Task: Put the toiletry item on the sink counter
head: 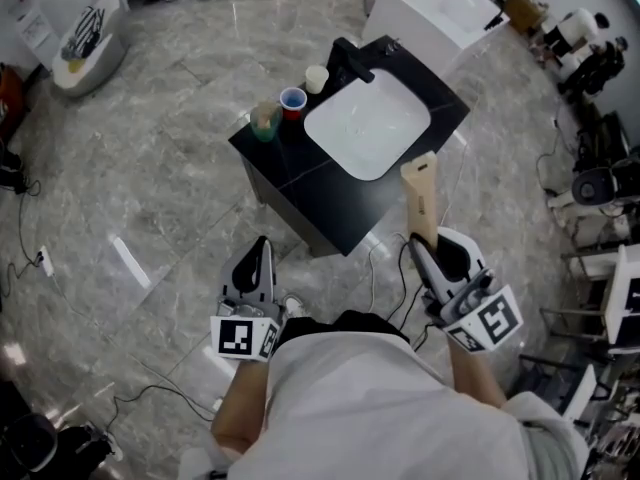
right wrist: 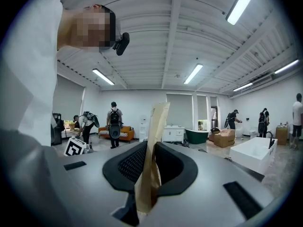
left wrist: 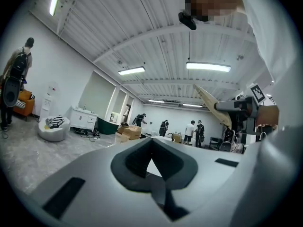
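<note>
The toiletry item is a flat tan tube (head: 420, 196), standing up out of my right gripper (head: 420, 250), whose jaws are shut on its lower end. In the right gripper view the tube (right wrist: 154, 145) rises between the pads. It hangs just off the near right corner of the black sink counter (head: 300, 178), which holds a white basin (head: 367, 126). My left gripper (head: 260, 256) is over the floor, near the counter's front side, jaws together and empty. From the left gripper view (left wrist: 158, 183) the tube (left wrist: 208, 102) shows at the right.
On the counter stand a black faucet (head: 350, 63), a white cup (head: 316, 78), a blue-rimmed red cup (head: 292, 99) and a green glass (head: 265, 120). A white bathtub (head: 440, 8) lies behind it. Cables cross the floor. Equipment crowds the right edge. People stand far off.
</note>
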